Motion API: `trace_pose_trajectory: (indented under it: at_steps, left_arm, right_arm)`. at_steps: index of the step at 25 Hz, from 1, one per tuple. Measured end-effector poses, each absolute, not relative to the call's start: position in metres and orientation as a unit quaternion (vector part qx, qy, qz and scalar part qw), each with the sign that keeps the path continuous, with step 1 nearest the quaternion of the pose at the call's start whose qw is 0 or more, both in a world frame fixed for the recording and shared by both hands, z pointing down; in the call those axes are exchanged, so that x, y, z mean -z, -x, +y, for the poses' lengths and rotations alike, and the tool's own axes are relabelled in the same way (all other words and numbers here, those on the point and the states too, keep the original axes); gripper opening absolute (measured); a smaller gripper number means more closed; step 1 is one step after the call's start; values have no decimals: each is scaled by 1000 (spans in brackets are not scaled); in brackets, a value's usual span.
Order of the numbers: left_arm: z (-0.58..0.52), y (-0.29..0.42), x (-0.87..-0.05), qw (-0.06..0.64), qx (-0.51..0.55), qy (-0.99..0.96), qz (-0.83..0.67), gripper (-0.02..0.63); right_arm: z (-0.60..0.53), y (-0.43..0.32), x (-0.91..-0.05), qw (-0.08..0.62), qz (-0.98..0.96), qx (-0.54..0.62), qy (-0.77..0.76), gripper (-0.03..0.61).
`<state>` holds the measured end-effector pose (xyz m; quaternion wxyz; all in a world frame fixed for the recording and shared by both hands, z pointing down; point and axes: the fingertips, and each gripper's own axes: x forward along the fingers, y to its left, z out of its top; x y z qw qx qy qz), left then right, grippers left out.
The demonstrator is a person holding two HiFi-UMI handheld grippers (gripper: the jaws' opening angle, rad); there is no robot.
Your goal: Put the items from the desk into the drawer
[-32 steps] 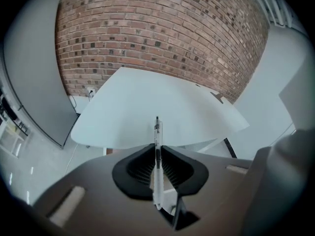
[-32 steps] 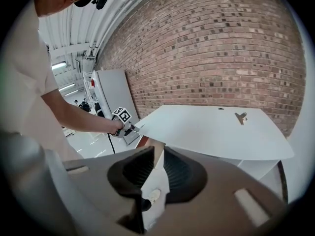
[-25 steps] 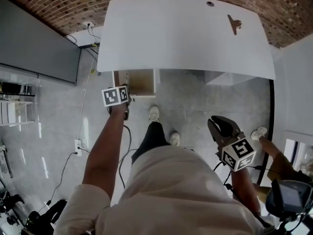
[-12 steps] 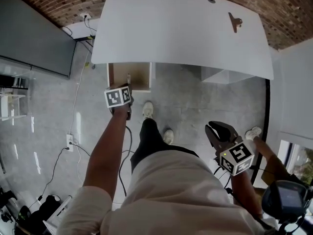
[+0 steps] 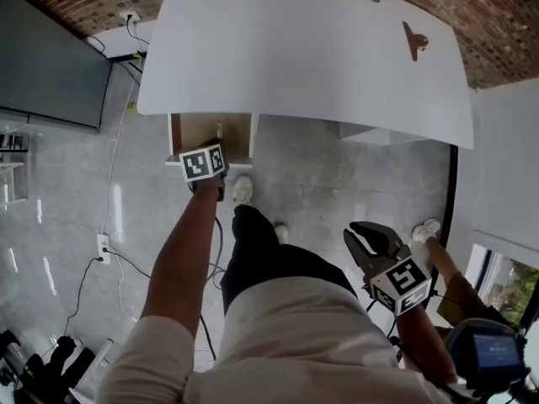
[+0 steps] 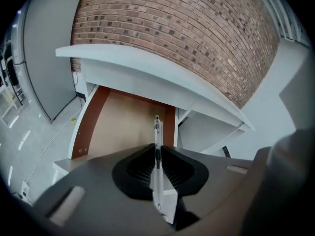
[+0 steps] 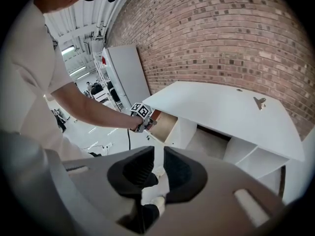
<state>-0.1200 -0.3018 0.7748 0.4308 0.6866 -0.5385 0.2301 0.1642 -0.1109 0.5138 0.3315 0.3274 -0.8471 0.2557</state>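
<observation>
My left gripper (image 5: 216, 146) is shut on a clear pen (image 6: 157, 146). The pen's tip points into the open wooden drawer (image 6: 123, 127), which juts from under the left of the white desk (image 5: 295, 49). In the head view the pen (image 5: 219, 129) stands over the drawer (image 5: 192, 130) near its front edge. A brown binder clip (image 5: 414, 40) lies on the desk's far right, also seen as the binder clip (image 7: 259, 101). My right gripper (image 7: 158, 167) hangs low at the right, away from the desk, with a narrow gap between its jaws and nothing in it.
A brick wall (image 6: 206, 38) runs behind the desk. Open white shelves (image 7: 256, 159) sit under the desk's right side. A grey cabinet (image 5: 50, 66) stands at the left, and cables (image 5: 126, 259) trail over the floor. The person's shoes (image 5: 242, 189) are just before the drawer.
The left gripper with the pen has come over the drawer's front edge. The desk has shifted in view as the person leans in. The right gripper has sunk slightly.
</observation>
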Motion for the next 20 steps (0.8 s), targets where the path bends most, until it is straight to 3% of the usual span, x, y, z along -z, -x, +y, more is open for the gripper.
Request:
trace_pose_trajectory:
  at_steps: [20]
  left_arm:
    - [-378,121,-876,432,-235,-691,-530,48]
  right_arm:
    - [-151,-120,-597,358,-836,-287,-300,48]
